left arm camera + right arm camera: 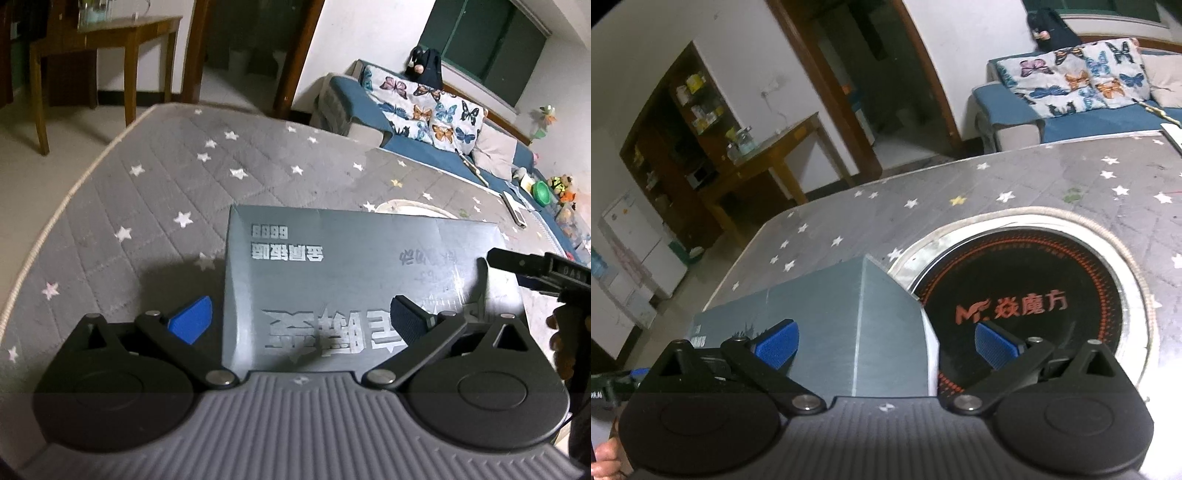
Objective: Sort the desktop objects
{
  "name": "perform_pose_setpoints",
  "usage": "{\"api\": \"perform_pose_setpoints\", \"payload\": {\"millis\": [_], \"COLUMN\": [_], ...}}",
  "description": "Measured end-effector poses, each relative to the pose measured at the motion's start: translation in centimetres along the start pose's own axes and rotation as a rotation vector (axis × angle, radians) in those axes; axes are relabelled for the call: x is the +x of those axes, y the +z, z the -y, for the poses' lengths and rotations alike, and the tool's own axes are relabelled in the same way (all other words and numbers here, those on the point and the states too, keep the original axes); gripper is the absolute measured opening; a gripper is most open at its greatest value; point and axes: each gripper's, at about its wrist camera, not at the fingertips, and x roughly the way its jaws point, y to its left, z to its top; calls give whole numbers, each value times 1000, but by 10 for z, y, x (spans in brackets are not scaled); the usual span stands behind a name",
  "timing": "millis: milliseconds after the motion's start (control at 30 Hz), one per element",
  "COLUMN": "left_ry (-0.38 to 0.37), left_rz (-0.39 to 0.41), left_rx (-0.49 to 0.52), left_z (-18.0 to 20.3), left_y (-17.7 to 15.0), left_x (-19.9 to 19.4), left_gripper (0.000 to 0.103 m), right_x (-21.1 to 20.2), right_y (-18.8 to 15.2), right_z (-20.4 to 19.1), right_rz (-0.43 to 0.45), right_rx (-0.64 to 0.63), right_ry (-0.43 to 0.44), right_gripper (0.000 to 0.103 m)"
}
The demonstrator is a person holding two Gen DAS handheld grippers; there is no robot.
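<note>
While the left hand-held gripper [301, 321] stands wide open at the bottom of its view, a flat grey box [354, 280] with silver printed characters lies on the counter [147, 192] directly ahead of it. The box fills the lower centre of that frame, its near edge running in between the two fingers: the blue left pad [192, 319] sits just off the box's left edge over the star-patterned grey cover, and the dark right pad [408, 319] lies over the box's top face. Whether either pad touches the box cannot be told. At the right edge of that frame a black finger of the right hand-held gripper [517, 264] reaches in over the box's right side.

From the right wrist view, the right hand-held gripper [884, 349] is also spread open. The grey box [846, 332] sits low centre, a corner edge rising between the fingers; the left blue pad [777, 345] is against its side face, and the right blue pad [993, 347] hangs over a round black hob [1034, 288] with orange lettering, set into the counter.
</note>
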Motion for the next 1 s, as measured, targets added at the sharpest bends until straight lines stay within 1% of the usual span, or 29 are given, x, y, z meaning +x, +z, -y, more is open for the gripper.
{"api": "perform_pose_setpoints", "payload": {"millis": [100, 200, 300, 367, 433, 567, 733, 1000], "left_ry": [6, 2, -24, -44, -58, -75, -95, -91], "left_rz": [18, 3, -9, -13, -26, -50, -71, -71], "left_rx": [25, 17, -5, -24, -38, -49, -70, -71], "left_z": [-3, -7, -12, -16, -18, -18, -17, -15], "left_y": [-5, -13, -21, -28, -34, -41, -46, -43], "left_x": [-7, -11, -15, -19, -20, -15, -9, -11], "left_gripper": [102, 102, 102, 102, 102, 102, 102, 102], "right_x": [-4, -7, -15, -28, -33, -35, -30, -31], "right_y": [-3, -8, -18, -10, -21, -39, -44, -45], "right_z": [1, 2, 0, 12, 7, -4, -9, -12], "right_rz": [8, 12, -6, -48, -81, -144, -164, -170], "right_rx": [-17, -19, -15, -27, -55, -88, -64, -45], "right_ry": [-35, -42, 27, 84, 105, 126, 122, 128], "right_gripper": [103, 103, 103, 103, 103, 103, 103, 103]}}
